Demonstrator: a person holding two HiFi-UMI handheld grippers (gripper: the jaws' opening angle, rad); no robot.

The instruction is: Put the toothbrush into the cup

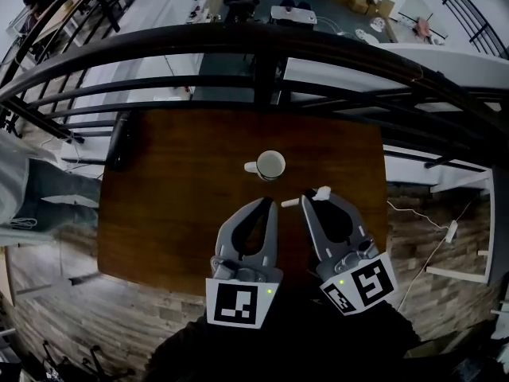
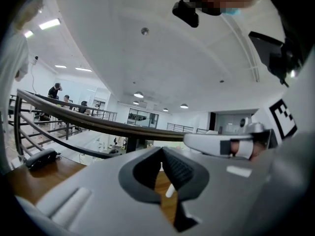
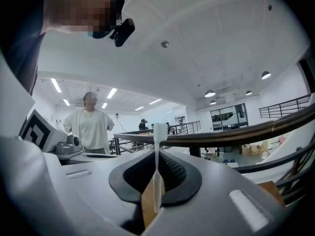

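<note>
Toothbrush, slim white plastic, pinched between ribbed right gripper pads.

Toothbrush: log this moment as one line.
right gripper: shut on toothbrush | left gripper: shut, empty | cup: upright on table, no toothbrush inside

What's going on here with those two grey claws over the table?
A person holds a two-jaw gripper in each hand over a brown table. The right gripper is clamped on a white toothbrush, held crosswise in its jaws. The left gripper is shut and empty beside it. The white cup stands just ahead; the toothbrush is not yet in it.
</note>
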